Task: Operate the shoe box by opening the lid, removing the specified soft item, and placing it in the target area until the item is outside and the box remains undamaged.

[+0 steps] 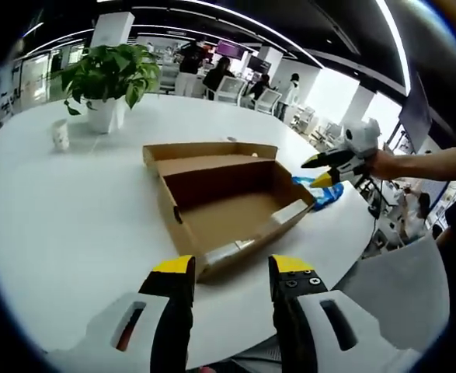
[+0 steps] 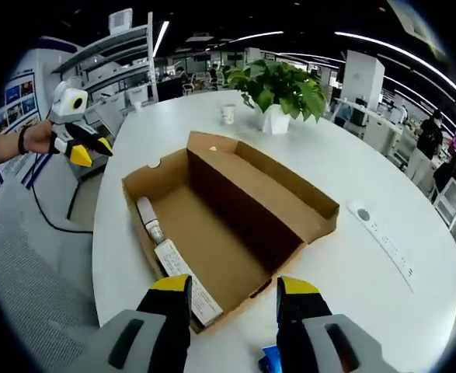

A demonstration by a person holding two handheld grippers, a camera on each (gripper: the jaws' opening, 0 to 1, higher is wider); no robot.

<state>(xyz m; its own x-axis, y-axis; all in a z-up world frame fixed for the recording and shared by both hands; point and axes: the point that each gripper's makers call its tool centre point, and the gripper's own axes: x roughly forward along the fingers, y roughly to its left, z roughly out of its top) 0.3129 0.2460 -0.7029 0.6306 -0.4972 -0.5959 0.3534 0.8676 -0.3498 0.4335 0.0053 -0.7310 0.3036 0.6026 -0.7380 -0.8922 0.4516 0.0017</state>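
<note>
White table [image 1: 72,217]: open shoe box [image 1: 228,210]; blue soft item [image 1: 325,192] under right claw [image 1: 317,172], claws apart.

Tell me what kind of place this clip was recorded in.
Probably an open-plan office: a large white round table with a potted plant, rows of desks and office chairs behind, strip ceiling lights, people working.

White round table [image 1: 72,217] bearing an open cardboard box [image 1: 224,198] at centre, potted plant [image 1: 107,81] and paper cup [image 1: 60,134] at 11 o'clock, blue item [image 1: 325,192] at 3 o'clock.
</note>
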